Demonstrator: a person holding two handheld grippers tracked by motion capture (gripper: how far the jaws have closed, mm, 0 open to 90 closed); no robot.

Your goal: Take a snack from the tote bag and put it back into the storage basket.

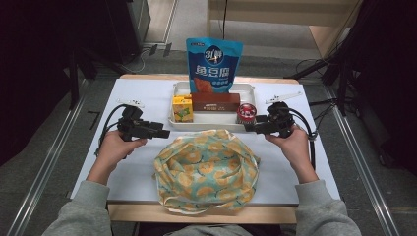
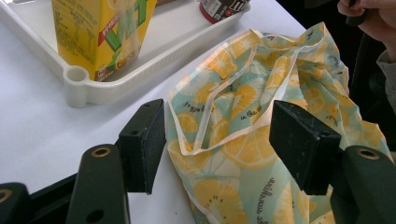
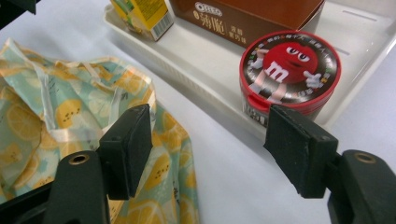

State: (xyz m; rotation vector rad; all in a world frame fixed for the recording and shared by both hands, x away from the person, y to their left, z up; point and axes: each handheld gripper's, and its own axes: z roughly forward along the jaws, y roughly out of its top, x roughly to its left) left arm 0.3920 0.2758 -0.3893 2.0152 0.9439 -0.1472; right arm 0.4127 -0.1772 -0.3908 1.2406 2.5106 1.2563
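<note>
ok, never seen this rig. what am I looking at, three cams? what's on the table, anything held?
A person at a table holds a two-jaw gripper in each hand. One camera looks down from above; the other two ride on the grippers and look along their black jaws. On the white table lies a lemon-print cloth bag. Behind it a white tray carries a yellow juice carton, a brown box, a red-lidded candy tub and a blue snack pouch. The left gripper and the right gripper are both open and hold nothing.
</note>
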